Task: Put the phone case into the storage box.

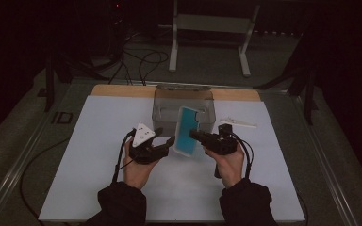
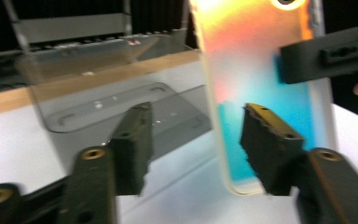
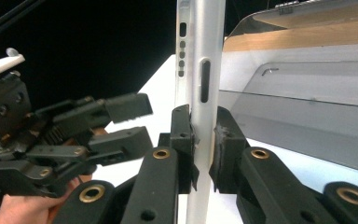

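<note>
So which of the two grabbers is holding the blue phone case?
The right gripper holds the phone case, its jaws pinching one edge. The left gripper is open and touches nothing.

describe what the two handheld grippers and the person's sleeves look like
Both the left gripper and the right gripper are black, each with two blocky jaws, brass-coloured pivot rivets and a trailing black cable. The left one carries a pale three-cornered plate. The person's sleeves are dark.

A phone case (image 1: 187,131) stood mid-frame before a clear bin (image 1: 162,109) on the counter (image 1: 94,155), between left tongs (image 1: 166,142) and right tongs (image 1: 194,135); a flat piece (image 1: 238,123) lay right.
</note>
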